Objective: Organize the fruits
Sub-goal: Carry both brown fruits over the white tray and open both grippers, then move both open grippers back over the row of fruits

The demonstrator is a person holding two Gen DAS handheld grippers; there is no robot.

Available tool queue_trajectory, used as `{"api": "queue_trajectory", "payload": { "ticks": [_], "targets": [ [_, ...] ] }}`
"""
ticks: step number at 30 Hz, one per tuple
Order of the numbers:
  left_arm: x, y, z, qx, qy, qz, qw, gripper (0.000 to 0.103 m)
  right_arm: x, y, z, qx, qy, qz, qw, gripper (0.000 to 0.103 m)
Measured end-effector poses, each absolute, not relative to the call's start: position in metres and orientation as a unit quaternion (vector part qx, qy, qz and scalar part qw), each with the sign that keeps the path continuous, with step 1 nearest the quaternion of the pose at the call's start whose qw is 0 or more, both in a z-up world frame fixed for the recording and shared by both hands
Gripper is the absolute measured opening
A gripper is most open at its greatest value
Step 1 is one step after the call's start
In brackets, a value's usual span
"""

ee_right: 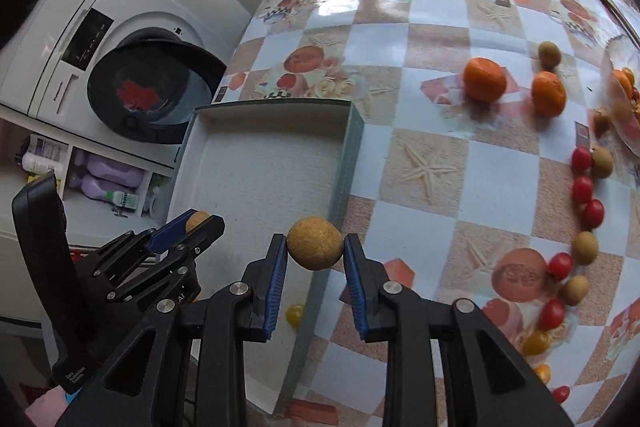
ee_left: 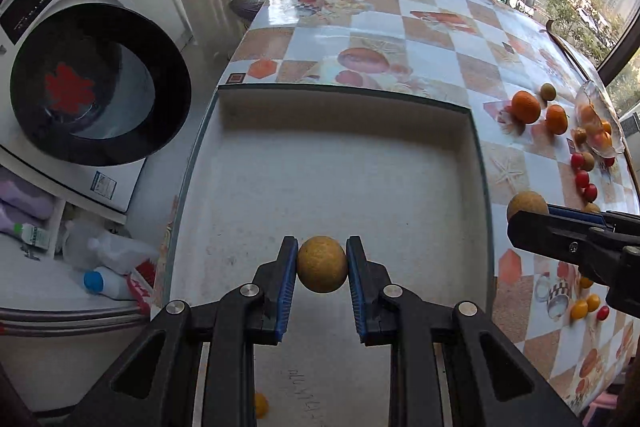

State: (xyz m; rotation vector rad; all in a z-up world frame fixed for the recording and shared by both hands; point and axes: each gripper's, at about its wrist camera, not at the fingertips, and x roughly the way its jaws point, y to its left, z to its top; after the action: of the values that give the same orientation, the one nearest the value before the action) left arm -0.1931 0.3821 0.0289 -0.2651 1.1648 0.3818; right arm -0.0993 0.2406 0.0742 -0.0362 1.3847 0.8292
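My left gripper (ee_left: 322, 263) is shut on a tan longan (ee_left: 322, 264) and holds it above the white shallow box (ee_left: 340, 163). It also shows in the right wrist view (ee_right: 200, 223). My right gripper (ee_right: 315, 247) is shut on another tan longan (ee_right: 315, 243) above the box's right wall (ee_right: 340, 183). It shows in the left wrist view (ee_left: 528, 211) with its longan (ee_left: 527, 205). Two oranges (ee_right: 485, 79) (ee_right: 548, 93), red cherry tomatoes (ee_right: 582, 189), loose longans (ee_right: 585, 247) and yellow tomatoes (ee_right: 536, 342) lie on the tablecloth to the right.
A clear glass dish (ee_left: 600, 123) with fruit stands at the table's right edge. A yellow tomato (ee_right: 295, 314) lies in the box near its front. A washing machine with an open door (ee_left: 100, 83) and bottles on shelves (ee_left: 108, 267) are left of the table.
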Motion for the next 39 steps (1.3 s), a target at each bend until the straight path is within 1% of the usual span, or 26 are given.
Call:
{"api": "queue_trajectory", "payload": {
  "ticks": [8,9,10,11,12,13,16,17,19,20,21,22,23,31,35,39],
  "targets": [
    [-0.185,0.400,0.003,-0.130,0.565,0.164,0.798,0.026,-0.088,0.307,0.044,-0.066,0.629,0.368,0.681,0.032],
    [-0.185,0.401,0.002,-0.132,0.565,0.161,0.798,0.028,-0.087,0.310,0.040,-0.072,0.631,0.365,0.681,0.032],
    [-0.185,0.401,0.001,-0.134,0.567,0.157,0.798,0.034,-0.086,0.312,0.036,-0.077,0.633,0.363,0.680,0.032],
    [-0.185,0.401,0.000,-0.135,0.568,0.156,0.797,0.062,-0.085,0.314,0.034,-0.082,0.633,0.360,0.680,0.032],
    [-0.186,0.401,0.001,-0.132,0.563,0.161,0.800,0.086,-0.085,0.315,0.032,-0.087,0.633,0.358,0.681,0.032],
    [-0.188,0.400,0.004,-0.126,0.552,0.165,0.807,0.088,-0.085,0.316,0.030,-0.092,0.633,0.356,0.681,0.032],
    [-0.188,0.400,0.004,-0.122,0.552,0.153,0.810,0.088,-0.084,0.318,0.026,-0.104,0.635,0.354,0.679,0.032],
    [-0.188,0.401,0.003,-0.122,0.556,0.153,0.808,0.088,-0.083,0.318,0.024,-0.106,0.637,0.352,0.678,0.037],
    [-0.188,0.402,0.003,-0.117,0.558,0.157,0.807,0.088,-0.082,0.320,0.021,-0.100,0.642,0.354,0.672,0.049],
    [-0.190,0.403,0.003,-0.117,0.556,0.159,0.808,0.088,-0.081,0.322,0.021,-0.095,0.644,0.359,0.668,0.064],
    [-0.191,0.404,0.004,-0.121,0.554,0.158,0.808,0.088,-0.081,0.326,0.021,-0.092,0.644,0.364,0.667,0.082],
    [-0.193,0.405,0.004,-0.125,0.553,0.156,0.809,0.088,-0.082,0.328,0.023,-0.092,0.640,0.366,0.670,0.087],
    [-0.194,0.406,0.005,-0.127,0.553,0.155,0.809,0.088,-0.083,0.330,0.027,-0.094,0.634,0.363,0.677,0.089],
    [-0.198,0.391,0.023,-0.105,0.544,0.134,0.822,0.088,-0.079,0.300,0.053,-0.057,0.612,0.336,0.713,0.089],
    [-0.191,0.366,0.037,-0.093,0.538,0.103,0.831,0.088,-0.082,0.255,0.060,-0.045,0.605,0.301,0.735,0.089],
    [-0.178,0.327,0.050,-0.065,0.532,0.063,0.842,0.088,-0.089,0.188,0.059,-0.023,0.617,0.244,0.748,0.089]
  ]
}}
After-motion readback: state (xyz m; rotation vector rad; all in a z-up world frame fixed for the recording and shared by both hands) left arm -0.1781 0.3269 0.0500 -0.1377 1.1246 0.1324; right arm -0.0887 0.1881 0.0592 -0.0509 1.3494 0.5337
